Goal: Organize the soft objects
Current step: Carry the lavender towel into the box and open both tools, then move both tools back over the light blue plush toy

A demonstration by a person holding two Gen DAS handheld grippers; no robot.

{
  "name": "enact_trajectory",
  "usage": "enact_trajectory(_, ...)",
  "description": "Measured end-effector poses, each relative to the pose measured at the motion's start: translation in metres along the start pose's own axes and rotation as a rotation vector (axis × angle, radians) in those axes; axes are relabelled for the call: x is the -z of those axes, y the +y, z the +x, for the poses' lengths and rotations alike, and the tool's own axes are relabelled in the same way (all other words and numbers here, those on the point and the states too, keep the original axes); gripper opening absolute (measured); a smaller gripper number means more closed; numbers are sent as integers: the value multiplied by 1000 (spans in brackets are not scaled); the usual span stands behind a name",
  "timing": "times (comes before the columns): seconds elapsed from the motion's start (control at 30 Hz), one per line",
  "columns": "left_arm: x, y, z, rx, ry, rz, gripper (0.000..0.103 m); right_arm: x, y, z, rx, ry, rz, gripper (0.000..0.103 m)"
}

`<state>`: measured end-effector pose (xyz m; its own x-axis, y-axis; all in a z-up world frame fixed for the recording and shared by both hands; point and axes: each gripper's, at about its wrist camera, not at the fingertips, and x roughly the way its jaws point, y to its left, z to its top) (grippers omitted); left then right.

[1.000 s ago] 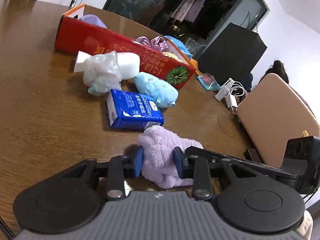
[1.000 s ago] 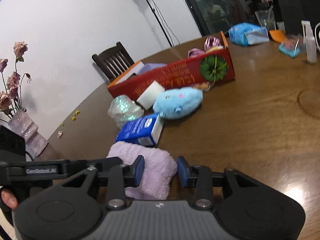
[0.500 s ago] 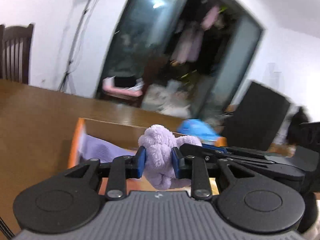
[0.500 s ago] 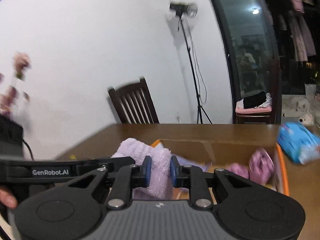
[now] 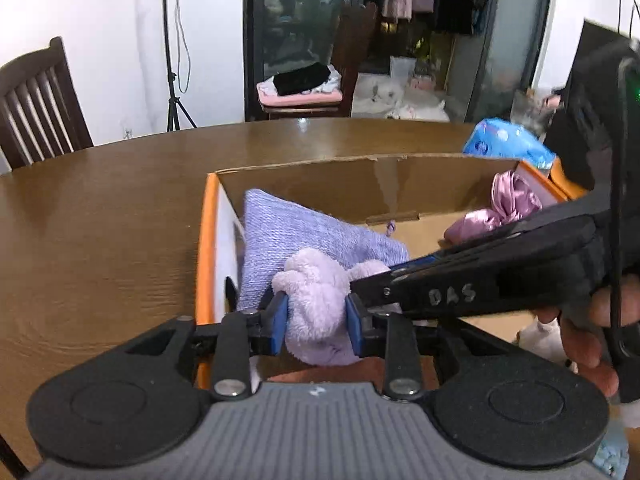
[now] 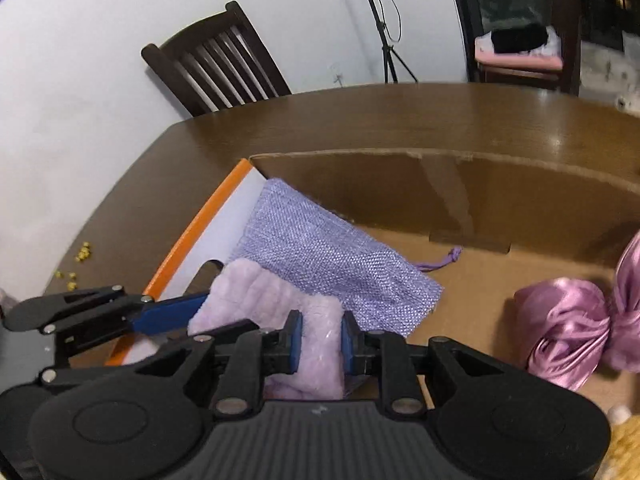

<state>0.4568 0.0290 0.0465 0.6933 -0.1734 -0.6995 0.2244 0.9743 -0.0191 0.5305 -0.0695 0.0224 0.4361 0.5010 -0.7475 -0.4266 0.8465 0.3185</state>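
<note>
Pinching the fluffy lilac cloth (image 5: pixel 316 308) between its blue pads, the left gripper (image 5: pixel 316 322) holds it over the open cardboard box (image 5: pixel 208 248), above a knitted lavender pouch (image 5: pixel 304 236). From the right wrist, the right gripper (image 6: pixel 318 340) clamps the same cloth (image 6: pixel 280 300); a pink satin bundle (image 6: pixel 568 332) lies in the box.

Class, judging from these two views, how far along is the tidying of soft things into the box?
Done: woven pouch and satin bundle lie in the cardboard box. In hand: both claws, left and right, grip the fluffy lilac towel above it. Left: release.
</note>
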Motion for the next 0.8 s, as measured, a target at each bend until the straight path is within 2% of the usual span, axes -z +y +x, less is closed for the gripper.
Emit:
enact_trajectory(0.07,-4,1,3,-8,6,-1,37,1,6,0,29,-1,-33,21)
enact_trajectory(0.1,-6,2,1,-4,5,-15,48,1,6,-2,34,-5,-34,22)
enact_trajectory(0.13,-5,6,-3,-4,-3,-36,52,0,3,-4,31,-14,-35,24)
enact_trajectory(0.17,-7,8,-9,-1,-16,-50,59,1,3,-9,34,-32,-35,29)
enact_trajectory(0.2,-8,11,-18,-4,-33,-63,62,5,4,-18,36,-58,-36,36)
enact_trajectory(0.27,-9,17,-38,-13,-66,-71,62,5,4,-40,36,-105,-37,41)
enact_trajectory(0.33,-13,16,-60,-19,-99,-71,62,7,2,-69,46,-151,-52,41)
enact_trajectory(0.43,-17,11,-97,-12,-156,-65,64,13,-1,-120,84,-217,-71,42)
enact_trajectory(0.47,-17,8,-108,-9,-175,-59,65,18,-3,-137,97,-236,-74,46)
enact_trajectory(0.57,-14,-2,-139,-6,-224,-51,70,36,-9,-186,145,-291,-85,53)
enact_trajectory(0.8,4,-32,-183,21,-264,-15,70,92,-26,-262,230,-377,-43,54)
